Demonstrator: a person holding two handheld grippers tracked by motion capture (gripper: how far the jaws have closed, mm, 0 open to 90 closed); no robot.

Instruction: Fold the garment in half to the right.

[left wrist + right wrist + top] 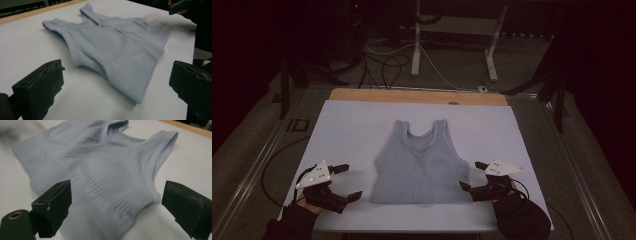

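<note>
We note a pale blue-grey tank top [421, 162] with ribbed knit bands, on a white sheet [352, 130] over a tan wooden table [362, 95]. Gripper jaws black, top plates grey.

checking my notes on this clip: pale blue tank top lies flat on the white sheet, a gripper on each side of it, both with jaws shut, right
Not quite: the jaws are open, not shut. The high view shows the left gripper and right gripper with jaws spread, empty, on either side of the tank top, which lies flat on the white sheet. Each gripper view shows its jaws wide apart.
</note>
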